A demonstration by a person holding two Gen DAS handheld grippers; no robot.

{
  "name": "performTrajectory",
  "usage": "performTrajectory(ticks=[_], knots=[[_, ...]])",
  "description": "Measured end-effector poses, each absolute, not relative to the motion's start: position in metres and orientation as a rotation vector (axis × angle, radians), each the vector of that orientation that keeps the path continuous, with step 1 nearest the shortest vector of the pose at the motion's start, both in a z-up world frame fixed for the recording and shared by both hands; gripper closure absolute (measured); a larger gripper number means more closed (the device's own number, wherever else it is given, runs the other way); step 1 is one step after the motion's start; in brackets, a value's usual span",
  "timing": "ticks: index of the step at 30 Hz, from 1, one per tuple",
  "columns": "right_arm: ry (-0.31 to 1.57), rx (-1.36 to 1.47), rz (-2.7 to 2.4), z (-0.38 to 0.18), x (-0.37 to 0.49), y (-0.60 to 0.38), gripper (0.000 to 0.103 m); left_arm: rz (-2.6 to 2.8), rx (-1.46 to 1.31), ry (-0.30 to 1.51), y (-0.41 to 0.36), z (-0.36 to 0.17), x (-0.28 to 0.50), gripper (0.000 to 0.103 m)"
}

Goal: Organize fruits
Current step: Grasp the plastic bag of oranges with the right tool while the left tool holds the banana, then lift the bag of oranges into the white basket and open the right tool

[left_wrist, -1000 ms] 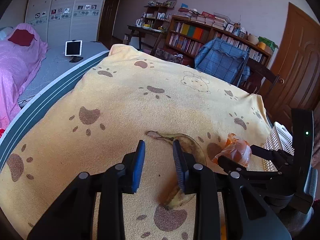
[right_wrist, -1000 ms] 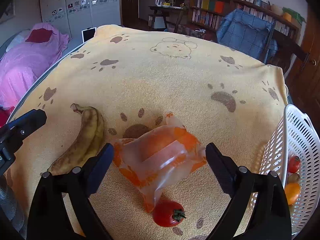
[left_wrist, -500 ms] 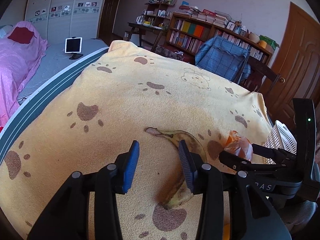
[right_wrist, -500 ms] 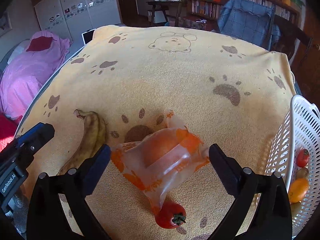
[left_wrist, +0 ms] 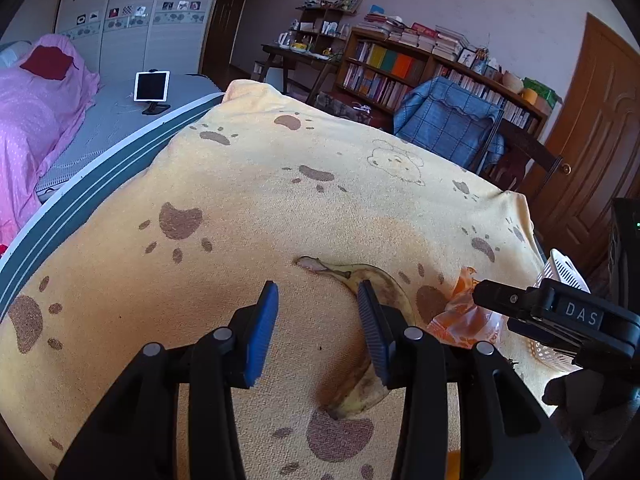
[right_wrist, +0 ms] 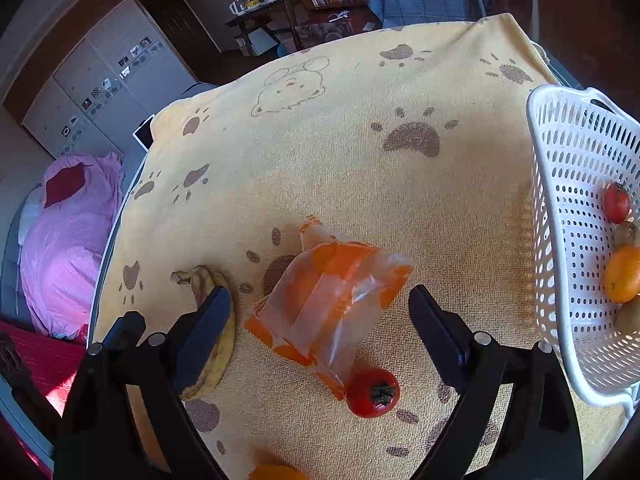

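An overripe banana (left_wrist: 382, 292) lies on the yellow paw-print blanket (left_wrist: 280, 200); it also shows in the right wrist view (right_wrist: 208, 280). My left gripper (left_wrist: 318, 312) is open and empty, hovering just left of the banana. An orange-printed plastic bag with fruit inside (right_wrist: 332, 300) lies in the middle; it also shows in the left wrist view (left_wrist: 464, 316). My right gripper (right_wrist: 320, 320) is open wide, with its fingers on either side of the bag. A red tomato (right_wrist: 373, 392) lies just in front of the bag.
A white perforated basket (right_wrist: 560, 240) stands at the right with a tomato (right_wrist: 617, 202), an orange fruit (right_wrist: 622, 274) and other fruit inside. Another orange fruit (right_wrist: 276, 472) peeks in at the bottom edge. A bed with pink bedding (left_wrist: 36, 120) is to the left.
My left gripper has opened wider and shifted left of the banana. My right gripper has tilted and moved closer over the bag; the basket now shows more of its inside.
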State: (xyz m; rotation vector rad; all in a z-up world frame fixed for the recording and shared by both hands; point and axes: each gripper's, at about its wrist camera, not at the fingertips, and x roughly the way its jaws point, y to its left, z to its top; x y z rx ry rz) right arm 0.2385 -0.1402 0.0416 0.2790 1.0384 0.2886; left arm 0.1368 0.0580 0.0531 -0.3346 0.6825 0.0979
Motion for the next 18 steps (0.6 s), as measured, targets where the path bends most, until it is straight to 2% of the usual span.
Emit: performTrajectory(ticks=[2, 6, 11, 14, 18], knots=[[1.063, 0.293, 0.28, 0.036, 0.242, -0.137, 0.018, 0.1, -0.342, 0.685, 0.059, 0.053, 0.137, 0.061], [1.059, 0.284, 0.261, 0.033, 0.251, -0.131, 0.021, 0.094, -0.344, 0.687, 0.059, 0.053, 0.136, 0.061], [1.056, 0.175, 0.223, 0.026, 0.26, -0.121, 0.042, 0.09, -0.355, 0.693, 0.061, 0.051, 0.136, 0.059], [1.032, 0.1, 0.222, 0.027, 0.256, -0.115, 0.049, 0.088, -0.356, 0.694, 0.061, 0.05, 0.136, 0.059], [1.0, 0.08, 0.232, 0.033, 0.25, -0.113, 0.053, 0.081, -0.344, 0.699, 0.058, 0.05, 0.137, 0.059]])
